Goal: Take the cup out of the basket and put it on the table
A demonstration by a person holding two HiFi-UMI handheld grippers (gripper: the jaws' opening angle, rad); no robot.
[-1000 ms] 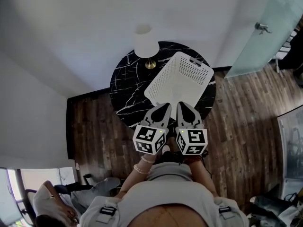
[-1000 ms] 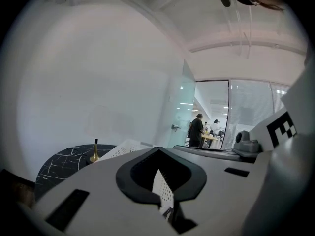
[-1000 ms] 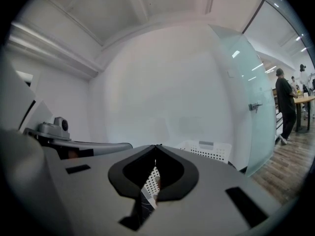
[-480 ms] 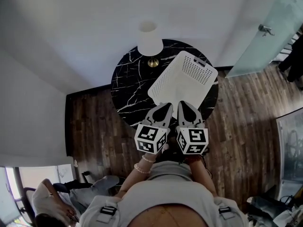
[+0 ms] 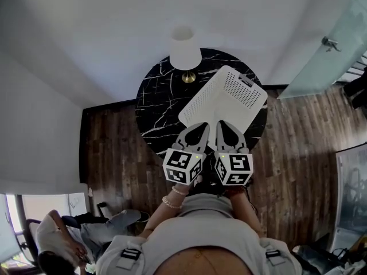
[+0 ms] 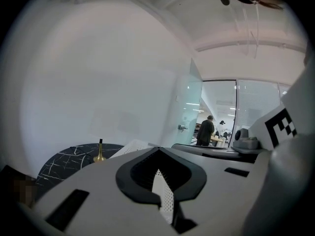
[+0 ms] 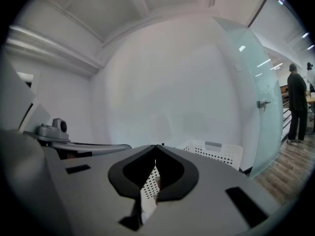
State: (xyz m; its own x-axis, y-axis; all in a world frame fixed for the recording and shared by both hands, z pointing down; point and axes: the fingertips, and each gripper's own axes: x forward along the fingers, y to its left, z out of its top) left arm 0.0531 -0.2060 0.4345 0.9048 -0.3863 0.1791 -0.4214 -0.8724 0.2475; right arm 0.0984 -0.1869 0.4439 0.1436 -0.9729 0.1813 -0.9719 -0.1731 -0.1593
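- Head view: a round black marble table (image 5: 157, 105) veined in white stands on a dark wood-plank floor (image 5: 109, 148). On its far edge is a lamp (image 5: 184, 47) with a white shade and a brass foot.
- Head view: a white perforated plastic basket (image 5: 241, 87), rectangular, covers the right half of the table. No cup shows in it from here. If the cup is there, the basket walls hide it.
- Head view: the left gripper (image 5: 200, 128) and the right gripper (image 5: 221, 125) are held side by side, pointing at the basket's near edge. A seated person (image 5: 57, 245) shows at the lower left, and a frosted glass door (image 5: 327, 44) at the upper right.
- Left gripper view: the left gripper (image 6: 158, 149) has its tips pressed together with nothing held. Basket mesh (image 6: 165, 191) shows through the hollow behind the tips. The table (image 6: 64, 161) and the lamp's brass foot (image 6: 100, 154) lie to the left, and people (image 6: 204, 131) stand far off.
- Right gripper view: the right gripper (image 7: 156, 145) is likewise closed tip to tip and empty. The basket's far wall (image 7: 216, 151) rises just beyond it, beside the glass door (image 7: 256, 97). The cup cannot be made out.
- Handling, as a judgement: a cup is probably light, rigid and smooth, so it may slip or tip. The jaws must open first. Pinching one wall at the rim, one pad inside and one outside, looks the safest hold for lifting it straight up over the basket wall.
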